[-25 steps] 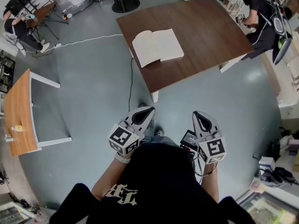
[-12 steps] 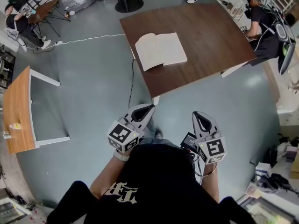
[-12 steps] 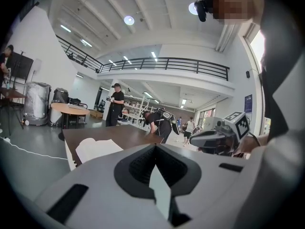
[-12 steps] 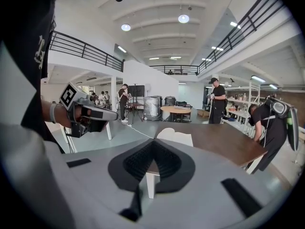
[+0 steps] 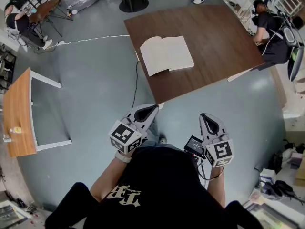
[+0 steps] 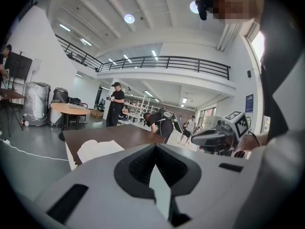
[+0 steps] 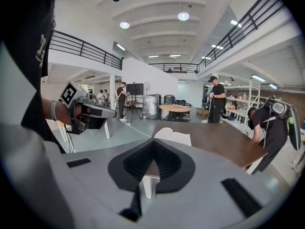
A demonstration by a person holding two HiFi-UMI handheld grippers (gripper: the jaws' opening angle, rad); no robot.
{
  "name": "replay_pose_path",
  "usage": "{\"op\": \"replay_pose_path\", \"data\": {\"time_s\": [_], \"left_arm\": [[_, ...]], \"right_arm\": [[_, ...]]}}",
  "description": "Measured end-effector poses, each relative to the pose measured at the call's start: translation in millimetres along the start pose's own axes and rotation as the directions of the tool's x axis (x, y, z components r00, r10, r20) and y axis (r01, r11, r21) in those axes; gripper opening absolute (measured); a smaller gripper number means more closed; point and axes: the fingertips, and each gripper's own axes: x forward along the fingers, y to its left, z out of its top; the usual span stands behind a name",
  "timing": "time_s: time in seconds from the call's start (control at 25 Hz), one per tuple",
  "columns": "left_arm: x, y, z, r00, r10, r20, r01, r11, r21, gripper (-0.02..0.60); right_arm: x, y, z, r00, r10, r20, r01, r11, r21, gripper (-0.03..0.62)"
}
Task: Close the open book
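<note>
Book (image 5: 167, 55): open, pages up, flat on the dark brown counter (image 5: 217, 35), at the counter's left near part, its left page close to that edge. Nothing touches it.

Far left of head view: small light-wood table (image 5: 18, 112) on the grey floor (image 5: 90, 94). A white cable (image 5: 90, 41) runs across the floor toward the counter's left corner.

Left gripper (image 5: 145, 112): held low, close in front of the person's black shirt (image 5: 162, 185), marker cube toward the body. Jaws angled forward and to the right, toward the counter's near corner. In the left gripper view the jaws are together at the tips, with nothing between them; book and counter show beyond them.

Right gripper (image 5: 208, 119): same height, beside the left one with a gap between them, cube toward the body. Jaws point almost straight ahead. In the right gripper view the tips meet and nothing is held.

Both grippers are over bare floor, well apart from the book.

Far right: another person (image 5: 269, 27) bends over at the counter's far side.
</note>
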Motion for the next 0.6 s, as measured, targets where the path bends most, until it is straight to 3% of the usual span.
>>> {"op": "replay_pose_path", "data": {"time_s": [0.6], "left_arm": [[29.6, 35.9, 10.6, 1.000, -0.009, -0.023, 0.008, 1.000, -0.019, 0.005]], "right_arm": [[48.7, -31.4, 13.9, 1.000, 0.001, -0.019, -0.001, 1.000, 0.008, -0.012]]}}
